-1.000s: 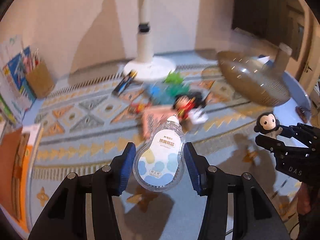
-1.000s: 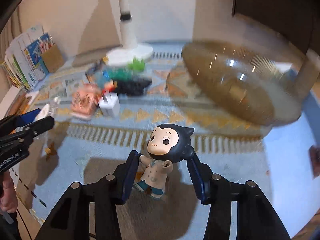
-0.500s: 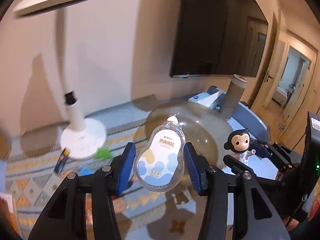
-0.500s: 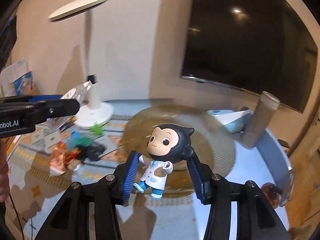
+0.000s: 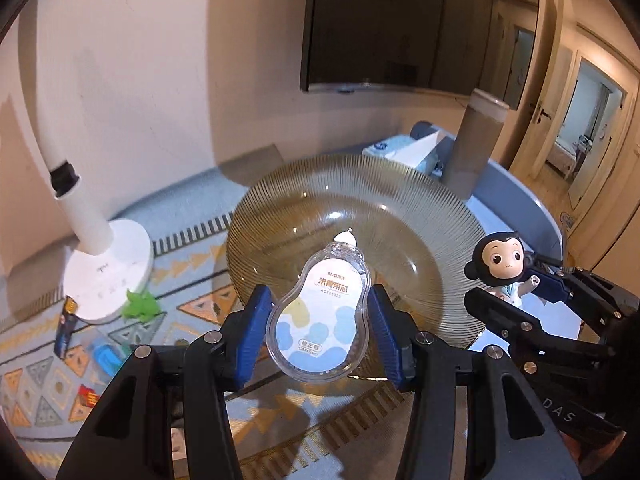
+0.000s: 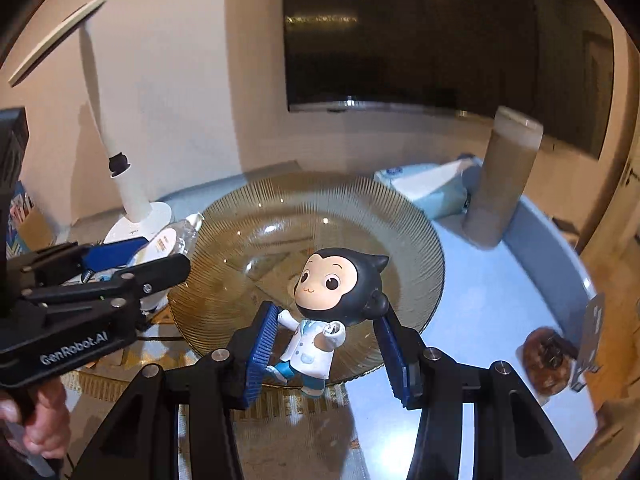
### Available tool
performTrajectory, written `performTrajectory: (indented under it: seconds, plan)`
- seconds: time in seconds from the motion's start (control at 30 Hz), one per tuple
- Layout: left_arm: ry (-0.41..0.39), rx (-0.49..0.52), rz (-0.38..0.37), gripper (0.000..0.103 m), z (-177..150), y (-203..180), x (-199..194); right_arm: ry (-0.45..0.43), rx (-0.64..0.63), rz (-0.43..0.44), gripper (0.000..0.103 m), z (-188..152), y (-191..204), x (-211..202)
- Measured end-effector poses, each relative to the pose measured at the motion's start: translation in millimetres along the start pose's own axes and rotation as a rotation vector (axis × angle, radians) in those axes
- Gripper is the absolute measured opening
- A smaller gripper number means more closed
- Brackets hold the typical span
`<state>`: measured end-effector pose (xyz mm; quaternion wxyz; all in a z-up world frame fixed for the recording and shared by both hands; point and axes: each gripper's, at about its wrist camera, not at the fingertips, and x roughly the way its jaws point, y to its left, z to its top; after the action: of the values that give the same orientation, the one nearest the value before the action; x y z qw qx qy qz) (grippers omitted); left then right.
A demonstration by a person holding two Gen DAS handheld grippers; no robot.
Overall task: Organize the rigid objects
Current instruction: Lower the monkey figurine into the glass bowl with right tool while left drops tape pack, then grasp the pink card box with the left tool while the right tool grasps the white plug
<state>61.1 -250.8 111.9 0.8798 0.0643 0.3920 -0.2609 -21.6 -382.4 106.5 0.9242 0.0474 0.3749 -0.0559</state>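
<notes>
Above the glass bowl (image 5: 400,216), correction tape (image 5: 320,316) points tip-up, lengthwise upright.

Amber ribbed glass bowl (image 5: 400,216), black-haired white-coated figurine (image 6: 320,320), blue-and-yellow-blotched clear tape case (image 5: 320,320), blue claw pads (image 5: 252,336).

Ribbed amber glass bowl (image 5: 400,200), glossy; clear glossy plastic correction-tape case (image 5: 320,320); smooth shiny plastic figurine (image 6: 324,304); matt cardboard tube (image 6: 504,184).

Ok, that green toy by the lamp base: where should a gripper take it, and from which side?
Judging loosely: the green toy lies low on the mat beside the lamp base. Come from above, on the side away from the base, and pinch across its narrow middle. Its exact shape is blurred.
</notes>
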Motion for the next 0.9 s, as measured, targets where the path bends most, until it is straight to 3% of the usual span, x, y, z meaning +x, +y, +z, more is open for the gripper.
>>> performTrajectory:
  seconds: [0.2,0.27,0.33,0.57,0.8,0.9]
  plan:
    - [0.005,0.027,0.024,0.049,-3,-5,13,0.054,-0.013,-0.005,0.049,-5,7,12]
    - [-0.001,0.025,0.025,0.068,-3,-4,11,0.079,0.013,0.012,0.052,-5,3,16]
    - [-0.032,0.021,0.040,0.068,-4,-2,2,0.059,0.032,0.002,0.053,-3,-1,9]
    - [-0.135,-0.015,0.093,0.068,-18,28,-72,-0.061,0.061,-0.011,0.058,5,-6,-43]
    - [-0.243,-0.109,0.217,0.068,-54,84,-167,-0.109,0.033,0.106,0.066,-4,33,-73]
    - [-0.267,-0.163,0.302,0.075,-78,113,-195,-0.111,-0.002,0.175,0.066,-11,58,-76]
